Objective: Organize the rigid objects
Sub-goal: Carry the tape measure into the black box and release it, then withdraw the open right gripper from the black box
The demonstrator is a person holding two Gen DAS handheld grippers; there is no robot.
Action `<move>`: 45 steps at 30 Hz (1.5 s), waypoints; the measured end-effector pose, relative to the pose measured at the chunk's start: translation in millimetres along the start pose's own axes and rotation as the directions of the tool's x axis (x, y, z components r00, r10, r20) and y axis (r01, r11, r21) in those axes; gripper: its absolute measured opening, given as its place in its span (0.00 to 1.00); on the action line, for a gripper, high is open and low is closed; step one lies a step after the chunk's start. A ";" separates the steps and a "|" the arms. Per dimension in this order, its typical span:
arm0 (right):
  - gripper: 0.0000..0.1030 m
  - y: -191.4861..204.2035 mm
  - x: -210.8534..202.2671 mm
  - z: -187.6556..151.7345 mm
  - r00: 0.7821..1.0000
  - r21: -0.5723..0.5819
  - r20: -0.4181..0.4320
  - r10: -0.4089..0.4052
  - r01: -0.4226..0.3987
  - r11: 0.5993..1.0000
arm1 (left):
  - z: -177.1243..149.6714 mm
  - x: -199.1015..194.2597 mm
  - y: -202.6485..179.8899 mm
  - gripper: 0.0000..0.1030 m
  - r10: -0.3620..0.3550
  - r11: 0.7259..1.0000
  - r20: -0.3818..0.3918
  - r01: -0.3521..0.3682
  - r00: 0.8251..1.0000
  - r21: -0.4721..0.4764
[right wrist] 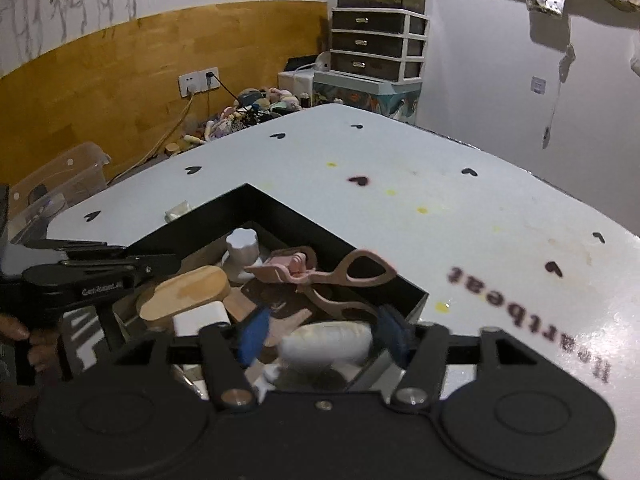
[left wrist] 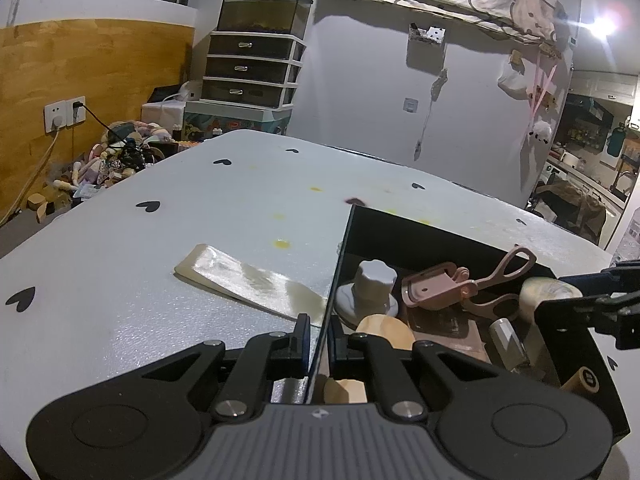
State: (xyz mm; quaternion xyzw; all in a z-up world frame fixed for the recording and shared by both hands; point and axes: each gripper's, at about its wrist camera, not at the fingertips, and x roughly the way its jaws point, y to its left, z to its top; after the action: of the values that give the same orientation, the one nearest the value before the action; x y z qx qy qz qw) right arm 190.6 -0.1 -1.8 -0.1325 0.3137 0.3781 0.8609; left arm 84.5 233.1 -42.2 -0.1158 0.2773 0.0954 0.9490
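A black box (left wrist: 400,236) stands on the white heart-print table (left wrist: 160,240). My left gripper (left wrist: 320,338) is shut on the box's left wall, one finger inside and one outside. The box holds a white knob (left wrist: 370,284), a pink eyelash curler (left wrist: 460,284) and a wooden oval block (right wrist: 184,292). A cream flat piece (left wrist: 248,284) lies on the table just left of the box. My right gripper (right wrist: 322,334) hangs open over the box's near corner. A blurred white oval thing (right wrist: 324,344) sits between its blue pads (right wrist: 252,336) without touching them.
Past the table's far edge are a stack of drawers (left wrist: 252,68), a wall socket (left wrist: 64,114) and floor clutter (left wrist: 112,160). A clear plastic bin (right wrist: 60,188) stands off the table's left side. A hand (right wrist: 16,332) holds the left gripper's handle.
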 end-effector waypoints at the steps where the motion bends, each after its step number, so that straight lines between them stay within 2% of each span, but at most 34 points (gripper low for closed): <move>1: 0.77 2.1 -2.1 -0.1 1.000 -0.011 0.007 -0.019 0.019 1.000 | 0.1 0.2 0.4 0.09 0.000 1.000 0.000 0.000 1.000 0.000; 25: 0.76 0.7 -13.5 -4.0 1.000 0.017 0.031 -0.003 0.003 1.000 | 0.5 1.2 0.5 0.09 0.004 1.000 0.002 -0.004 1.000 0.004; 32: 0.77 1.1 -34.1 -4.3 0.994 0.048 0.110 -0.007 0.002 0.999 | 1.1 0.0 1.1 0.09 0.006 1.000 0.002 -0.006 1.000 0.006; 38: 0.83 2.7 -60.2 -8.1 0.975 0.082 0.216 -0.048 0.031 0.996 | 1.3 -0.5 0.9 0.09 0.007 1.000 0.002 -0.007 1.000 0.006; 45: 0.87 6.2 -75.3 -20.6 0.956 0.133 0.282 -0.079 0.043 0.990 | 4.0 -9.5 -0.9 0.09 0.016 1.000 0.013 -0.016 1.000 0.018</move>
State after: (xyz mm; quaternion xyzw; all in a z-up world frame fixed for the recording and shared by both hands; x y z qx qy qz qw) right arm 138.1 -48.2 30.7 -0.0314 0.2049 0.3460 0.9151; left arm 78.9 232.2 -33.6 -0.1044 0.2727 0.1013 0.9510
